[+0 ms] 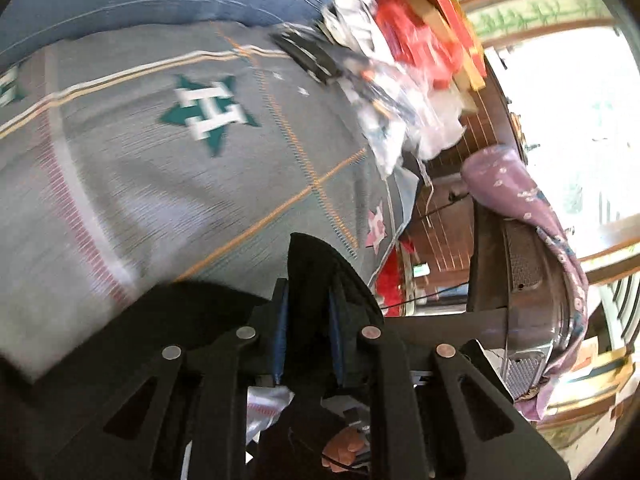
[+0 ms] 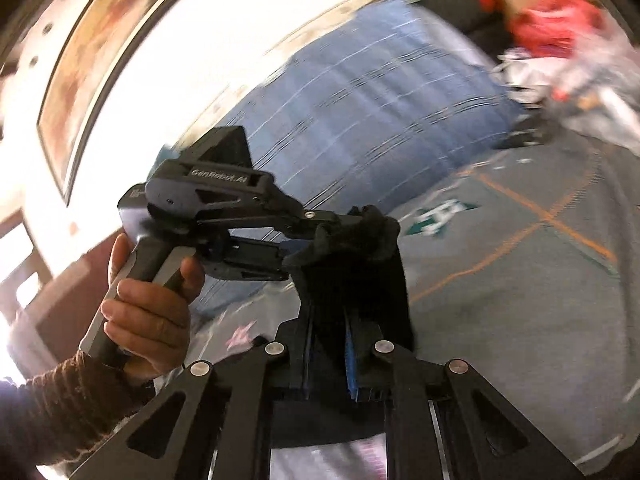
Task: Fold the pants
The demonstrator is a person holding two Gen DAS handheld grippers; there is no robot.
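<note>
1. Left wrist view: your left gripper [image 1: 308, 308] is clamped tight on a bunch of the black pants [image 1: 316, 264], held up above the grey bedspread [image 1: 160, 184].
2. Your right gripper [image 2: 328, 344] is pinched shut on the same pants, just beside the left one.
3. They look soft, light and floppy, so I'd grab the waistband corners or hems rather than mid-fabric bunches.

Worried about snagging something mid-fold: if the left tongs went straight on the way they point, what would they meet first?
Probably the grey bedspread. The left tongs, shut on the black pants, aim across it toward the clutter pile, though depth is unclear.
</note>
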